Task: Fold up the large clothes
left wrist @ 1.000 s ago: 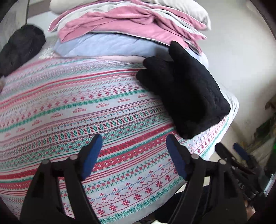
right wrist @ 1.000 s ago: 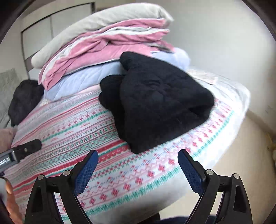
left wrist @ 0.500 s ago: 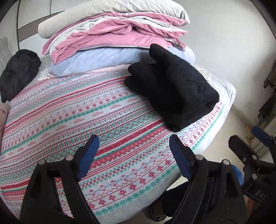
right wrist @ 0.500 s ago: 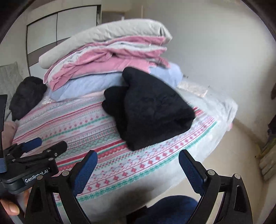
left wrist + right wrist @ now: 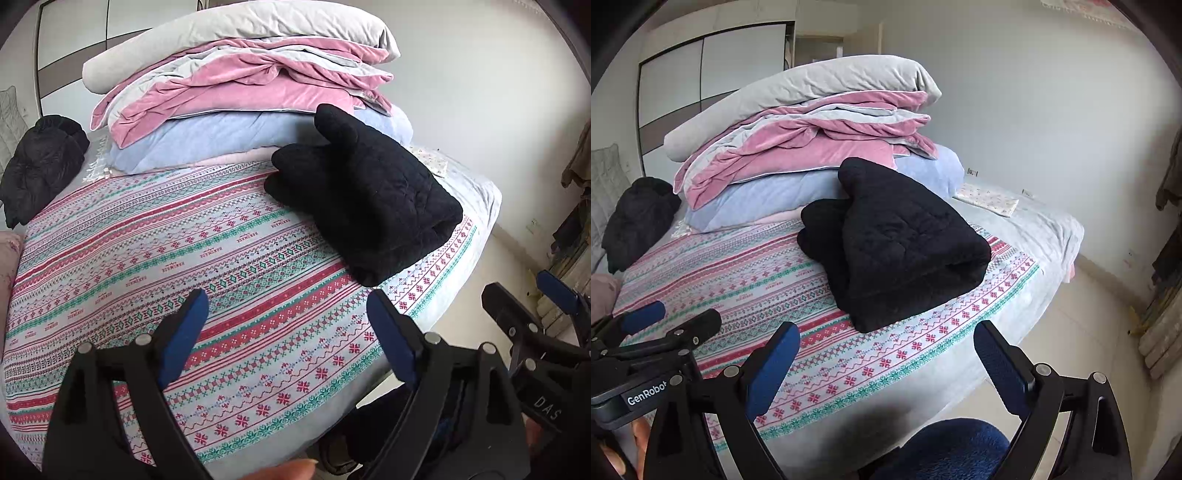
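Observation:
A folded black quilted garment [image 5: 365, 192] [image 5: 901, 243] lies on the patterned bedsheet [image 5: 147, 258] [image 5: 738, 280], near the bed's right corner. My left gripper [image 5: 288, 325] hovers above the sheet, short of the garment. Its jaws are opening and nothing is between the blue pads. My right gripper [image 5: 886, 354] hangs over the bed's near edge with its jaws wide apart and empty. Each gripper shows in the other's view: the right gripper [image 5: 532, 299] at the right edge, the left gripper [image 5: 670, 321] at the left edge.
A stack of grey, pink and blue quilts [image 5: 240, 85] [image 5: 798, 147] fills the back of the bed. A second black garment [image 5: 40, 162] [image 5: 639, 218] lies bunched at far left. A small floral cloth [image 5: 986, 197] lies behind. Tiled floor [image 5: 1089, 332] runs right of the bed.
Both grippers have drawn up and back from the bed, so the black garment looks smaller and more of the room shows. The left jaws stand a little wider.

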`<state>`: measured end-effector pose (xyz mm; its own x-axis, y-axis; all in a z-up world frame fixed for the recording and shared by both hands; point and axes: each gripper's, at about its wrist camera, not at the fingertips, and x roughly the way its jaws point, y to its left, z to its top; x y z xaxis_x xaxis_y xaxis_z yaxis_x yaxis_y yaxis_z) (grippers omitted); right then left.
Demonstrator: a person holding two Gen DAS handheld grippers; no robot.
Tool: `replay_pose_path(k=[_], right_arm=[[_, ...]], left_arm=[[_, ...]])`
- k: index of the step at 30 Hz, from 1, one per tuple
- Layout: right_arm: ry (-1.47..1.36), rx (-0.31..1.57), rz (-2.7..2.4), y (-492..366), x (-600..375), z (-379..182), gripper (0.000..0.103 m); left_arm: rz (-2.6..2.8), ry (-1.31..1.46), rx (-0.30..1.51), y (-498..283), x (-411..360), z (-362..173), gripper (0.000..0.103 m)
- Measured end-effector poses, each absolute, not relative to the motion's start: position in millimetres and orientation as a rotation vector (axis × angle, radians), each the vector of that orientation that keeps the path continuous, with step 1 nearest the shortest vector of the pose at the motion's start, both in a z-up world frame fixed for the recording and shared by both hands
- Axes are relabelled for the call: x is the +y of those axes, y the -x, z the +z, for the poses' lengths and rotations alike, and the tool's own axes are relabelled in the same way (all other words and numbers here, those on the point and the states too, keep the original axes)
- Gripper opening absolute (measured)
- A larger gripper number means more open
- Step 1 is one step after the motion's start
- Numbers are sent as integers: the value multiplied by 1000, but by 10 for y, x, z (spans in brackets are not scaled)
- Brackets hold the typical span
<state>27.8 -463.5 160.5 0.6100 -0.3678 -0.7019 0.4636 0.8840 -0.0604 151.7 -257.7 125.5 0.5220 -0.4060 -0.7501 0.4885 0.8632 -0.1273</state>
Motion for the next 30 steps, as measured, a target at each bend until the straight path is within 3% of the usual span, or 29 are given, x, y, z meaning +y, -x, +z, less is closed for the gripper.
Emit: replay_pose_path(k=[12,30], right_arm=[[-93,776,-535,-304,-4656,1580,96],[-81,783,-537,-318,-4669,1562,96]], left_arm=[[-543,-149,850,-1485,-2629,1238,102],[-525,-159,838,-1484,-2642,1237,102]])
